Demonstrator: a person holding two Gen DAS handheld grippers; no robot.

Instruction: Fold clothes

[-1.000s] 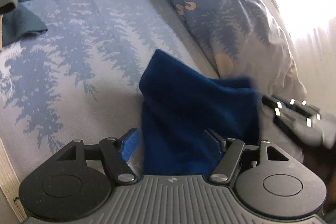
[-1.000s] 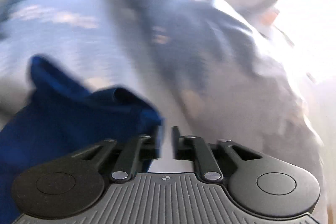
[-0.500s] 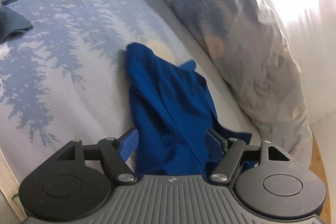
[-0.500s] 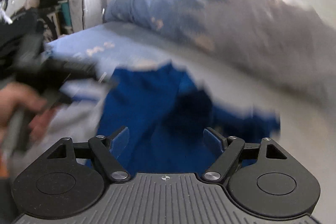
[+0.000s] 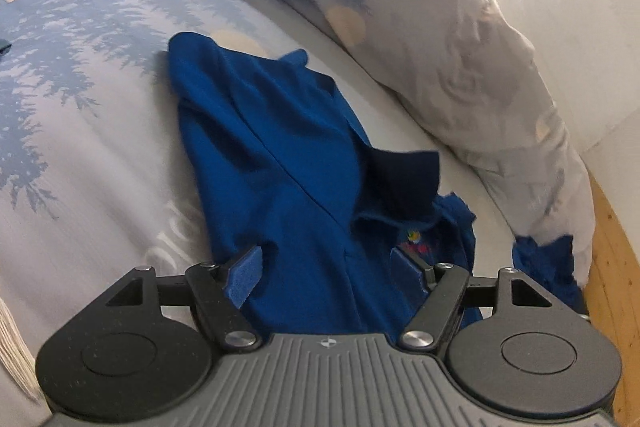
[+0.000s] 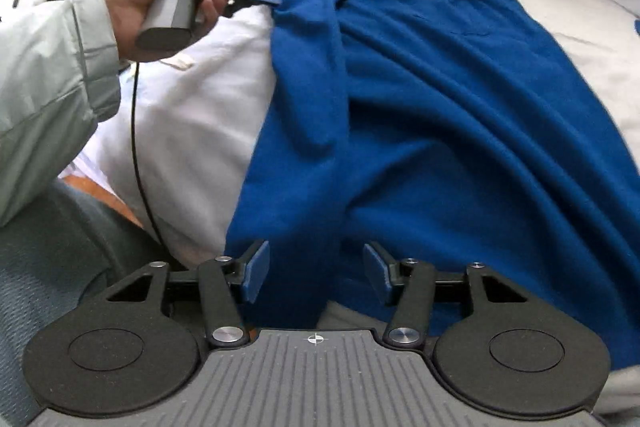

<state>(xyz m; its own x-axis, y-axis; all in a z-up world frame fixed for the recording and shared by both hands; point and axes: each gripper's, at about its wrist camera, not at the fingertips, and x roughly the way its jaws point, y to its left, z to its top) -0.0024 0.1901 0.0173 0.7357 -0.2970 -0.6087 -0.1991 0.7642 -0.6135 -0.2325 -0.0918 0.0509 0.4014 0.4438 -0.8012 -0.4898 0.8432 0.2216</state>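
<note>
Blue shirt (image 6: 440, 115) rumpled on bed (image 5: 100, 131); both tools, left (image 5: 328, 275) and right (image 6: 316, 275), spread, the right just narrowing, pinching nothing. Folding now risks sealing in creases.

Bedroom in a home. Shown by a bed covered with a grey-blue sheet (image 5: 92, 131) printed with dark blue fir trees, pale moons and peach capital letters. Along its far side, a rumpled duvet (image 5: 460, 39) in the same print, heaped into a long ridge. Beyond it, a plain white wall (image 5: 592, 39) washed by strong daylight from the upper right. At the lower right edge, a strip of light wooden floor or bed frame (image 5: 612, 267); which of the two cannot be told. Spread on the sheet, a royal-blue polo shirt (image 6: 440, 115) with a darker collar, everyday household laundry.
</note>
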